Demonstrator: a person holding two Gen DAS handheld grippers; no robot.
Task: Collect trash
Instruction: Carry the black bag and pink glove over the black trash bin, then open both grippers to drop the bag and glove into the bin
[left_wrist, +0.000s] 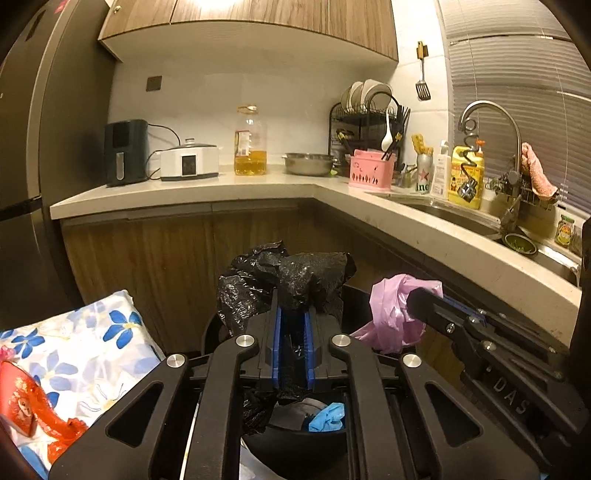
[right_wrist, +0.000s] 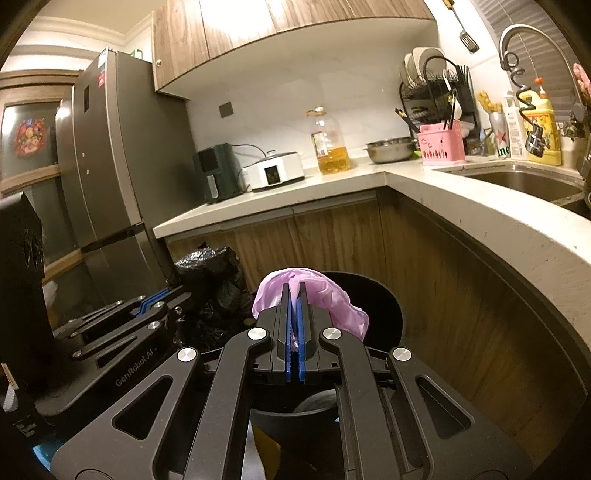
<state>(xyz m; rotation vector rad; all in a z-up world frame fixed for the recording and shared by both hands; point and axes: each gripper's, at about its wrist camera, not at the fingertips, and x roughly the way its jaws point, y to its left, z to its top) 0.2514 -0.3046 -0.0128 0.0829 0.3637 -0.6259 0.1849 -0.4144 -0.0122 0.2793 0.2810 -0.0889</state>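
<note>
The left tongs (left_wrist: 293, 314) are gripping a crumpled black bag (left_wrist: 288, 280), its plastic bunching up above the blue pads and trailing down between them. The right tongs (right_wrist: 294, 295) are clenching a pink bag (right_wrist: 332, 299), which is spilling out over and to the right of their tips. Seen from the left wrist, the right tongs (left_wrist: 419, 295) are reaching in from the right, just beside the left pair, with the pink bag (left_wrist: 391, 314) hanging between the two.

Below both tongs a black bin (right_wrist: 384, 306) is standing open against the wooden cupboard fronts; a blue glove (left_wrist: 328, 417) is lying inside it, under the left tongs. To the left of the left tongs a flowered cloth (left_wrist: 81, 347) is showing, with something red (left_wrist: 33, 406) on it.

Beyond the tongs, the worktop (left_wrist: 221, 188) is carrying an oil bottle (left_wrist: 250, 142), a steel bowl (left_wrist: 308, 162) and a pink basket (left_wrist: 371, 170), while a sink (right_wrist: 524, 181) is sitting off to the right.
</note>
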